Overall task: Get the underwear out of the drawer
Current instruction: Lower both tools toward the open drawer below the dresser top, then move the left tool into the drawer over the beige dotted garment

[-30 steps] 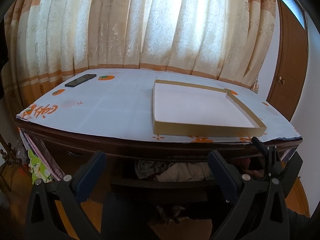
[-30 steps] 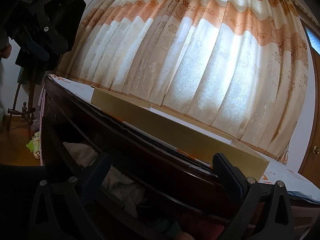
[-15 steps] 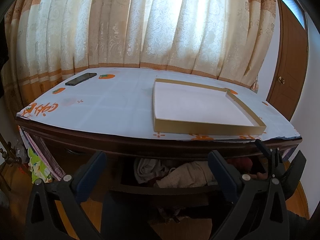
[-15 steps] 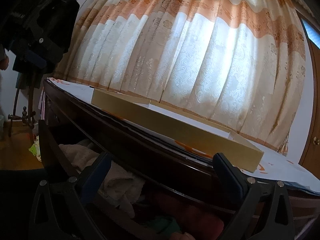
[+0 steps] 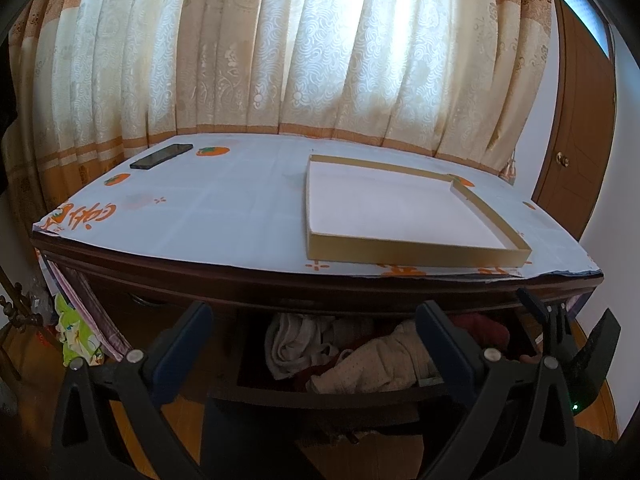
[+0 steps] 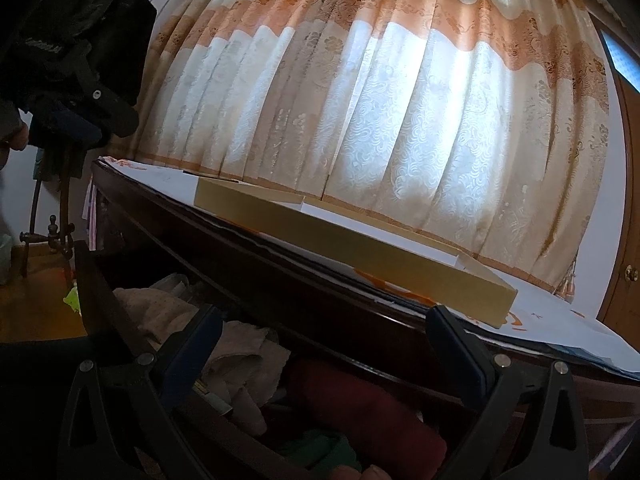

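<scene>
The dark wooden drawer [image 5: 320,394] under the table stands pulled out. Crumpled clothes fill it: a beige dotted garment [image 5: 376,364], a grey-white one [image 5: 292,340] and a red one [image 5: 480,324]. My left gripper [image 5: 316,328] hangs open in front of the drawer, above its front board, with nothing in it. My right gripper [image 6: 326,328] is open over the drawer's right part, above the beige cloth [image 6: 160,312], a red garment [image 6: 360,404] and a green one [image 6: 320,452]. In the left wrist view the right gripper [image 5: 560,332] shows at the drawer's right end.
The table [image 5: 240,216] carries a white cloth with orange prints, a shallow gold box [image 5: 400,248] near its front edge and a black phone [image 5: 162,156] at the far left. Curtains hang behind. A brown door [image 5: 576,120] is at the right, a wooden stand [image 6: 56,232] at the left.
The drawer has slid out further, so more of the clothes show. Both grippers have stayed open and drawn back a little with it.
</scene>
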### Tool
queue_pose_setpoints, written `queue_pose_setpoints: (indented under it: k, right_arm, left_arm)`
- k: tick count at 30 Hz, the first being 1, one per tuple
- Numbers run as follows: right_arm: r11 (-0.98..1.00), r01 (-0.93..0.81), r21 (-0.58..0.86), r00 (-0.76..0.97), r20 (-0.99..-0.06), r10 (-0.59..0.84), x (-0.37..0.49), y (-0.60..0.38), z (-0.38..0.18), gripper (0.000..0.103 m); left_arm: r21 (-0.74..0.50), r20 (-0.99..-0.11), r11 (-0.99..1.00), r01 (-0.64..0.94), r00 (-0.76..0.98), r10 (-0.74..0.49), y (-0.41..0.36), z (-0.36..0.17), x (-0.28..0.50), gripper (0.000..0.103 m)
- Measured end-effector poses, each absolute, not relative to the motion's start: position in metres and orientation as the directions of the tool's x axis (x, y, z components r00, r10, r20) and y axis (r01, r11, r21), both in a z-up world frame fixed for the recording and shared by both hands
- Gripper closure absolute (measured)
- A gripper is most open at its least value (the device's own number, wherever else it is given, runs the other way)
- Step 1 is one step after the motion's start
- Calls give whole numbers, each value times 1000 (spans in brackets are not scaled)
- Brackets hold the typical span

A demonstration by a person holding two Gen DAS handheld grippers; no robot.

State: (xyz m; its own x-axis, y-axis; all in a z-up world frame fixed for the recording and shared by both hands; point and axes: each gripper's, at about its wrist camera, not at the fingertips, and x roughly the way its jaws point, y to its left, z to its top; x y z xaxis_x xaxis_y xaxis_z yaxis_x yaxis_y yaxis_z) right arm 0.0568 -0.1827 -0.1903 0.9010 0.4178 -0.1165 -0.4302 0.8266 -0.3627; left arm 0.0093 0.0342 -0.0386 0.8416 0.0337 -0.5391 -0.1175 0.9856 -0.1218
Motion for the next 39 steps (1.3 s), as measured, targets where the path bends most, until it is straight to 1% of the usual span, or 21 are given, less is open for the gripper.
queue_pose_setpoints:
  k: [22, 39]
  right_arm:
    - [822, -454, -343, 891, -179, 417, 39, -190, -189, 1]
    - [818, -470, -332, 882, -209, 422, 25, -193, -188, 1]
  left_arm:
    - [-133, -539, 985, -107, 842, 19, 32, -42, 5, 0]
    - [-142, -546, 983, -112, 838, 17, 34, -46, 3, 0]
